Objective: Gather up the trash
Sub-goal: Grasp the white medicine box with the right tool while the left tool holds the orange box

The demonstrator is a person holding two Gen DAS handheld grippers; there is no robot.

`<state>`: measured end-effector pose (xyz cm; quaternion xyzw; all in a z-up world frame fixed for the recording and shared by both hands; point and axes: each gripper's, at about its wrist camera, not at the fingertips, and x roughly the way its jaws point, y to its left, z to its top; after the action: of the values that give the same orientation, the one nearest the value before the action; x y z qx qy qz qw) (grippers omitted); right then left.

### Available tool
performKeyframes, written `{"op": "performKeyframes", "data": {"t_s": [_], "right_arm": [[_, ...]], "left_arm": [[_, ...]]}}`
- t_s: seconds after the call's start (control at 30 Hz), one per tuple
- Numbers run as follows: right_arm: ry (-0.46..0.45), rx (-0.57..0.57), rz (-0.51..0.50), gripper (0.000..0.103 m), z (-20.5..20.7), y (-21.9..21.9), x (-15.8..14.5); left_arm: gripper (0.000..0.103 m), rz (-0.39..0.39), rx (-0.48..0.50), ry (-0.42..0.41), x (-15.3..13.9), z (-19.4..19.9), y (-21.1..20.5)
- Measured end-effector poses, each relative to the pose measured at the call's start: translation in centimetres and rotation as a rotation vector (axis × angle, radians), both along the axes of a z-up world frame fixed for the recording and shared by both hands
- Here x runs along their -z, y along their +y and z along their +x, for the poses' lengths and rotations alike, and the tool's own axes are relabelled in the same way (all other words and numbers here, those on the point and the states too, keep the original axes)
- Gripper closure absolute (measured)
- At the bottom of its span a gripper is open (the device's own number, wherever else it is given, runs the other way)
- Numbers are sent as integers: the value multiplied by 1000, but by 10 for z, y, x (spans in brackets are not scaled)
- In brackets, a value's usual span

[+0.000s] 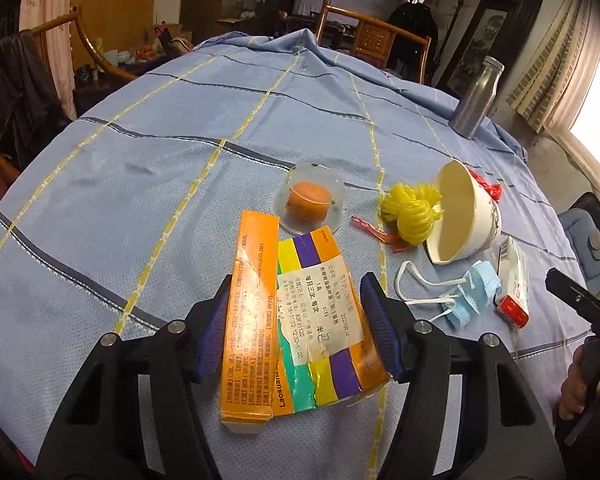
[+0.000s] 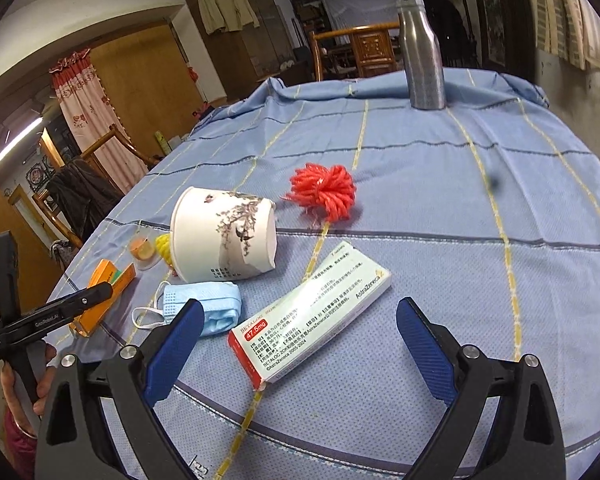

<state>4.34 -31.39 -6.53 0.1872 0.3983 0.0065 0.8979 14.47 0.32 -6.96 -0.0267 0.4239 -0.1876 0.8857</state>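
- Two medicine cartons are the nearest trash. The flattened orange carton (image 1: 296,320) lies on the blue-checked table (image 1: 140,160), between the pads of the left claw (image 1: 294,328).
- That claw's jaws are partly closed around the carton; the left pad touches its edge, but I cannot tell whether the right one presses, so no firm grip shows.
- I judge the carton light, thin card, already crushed, likely to buckle; take it across its narrow width, squeezing gently.
- The right claw (image 2: 300,344) stands wide apart and empty, with the white pill box (image 2: 308,312) lying between its pads, untouched.
- This box looks stiffer and glossy, perhaps slippery; grip its long sides near the middle.
- A tipped paper cup (image 2: 220,236), blue face mask (image 2: 216,306) and red yarn tuft (image 2: 324,192) lie beyond, all soft or crushable.
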Motion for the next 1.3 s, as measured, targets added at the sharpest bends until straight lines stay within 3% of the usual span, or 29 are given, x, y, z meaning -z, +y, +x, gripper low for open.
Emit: {"op": "performKeyframes", "data": {"t_s": [0.13,0.27,0.4,0.47,0.53,0.63,0.97,1.3], "right_arm": [[24,-3,-1,8,5,2,4],[104,-26,-20,8,26,10,14],[156,-57,-135,11,46,25,18],[154,-81,-155,25,49,29,17],[165,-110,-171,52,50,34,18],[154,-130,-187,58,48,38,16],[37,-144,-320,61,32,54,-4],[-13,-119,-377,61,22,55,-14]], "left_arm": [[41,-2,2,-6,0,1,-1],[41,4,18,-9,-1,1,-4],[41,4,27,-2,0,2,-6],[41,1,31,4,1,2,-6],[41,0,35,14,3,4,-6],[41,18,41,25,5,6,-10],[41,62,47,40,8,8,-17],[43,65,-4,-43,-4,-6,-8]]}}
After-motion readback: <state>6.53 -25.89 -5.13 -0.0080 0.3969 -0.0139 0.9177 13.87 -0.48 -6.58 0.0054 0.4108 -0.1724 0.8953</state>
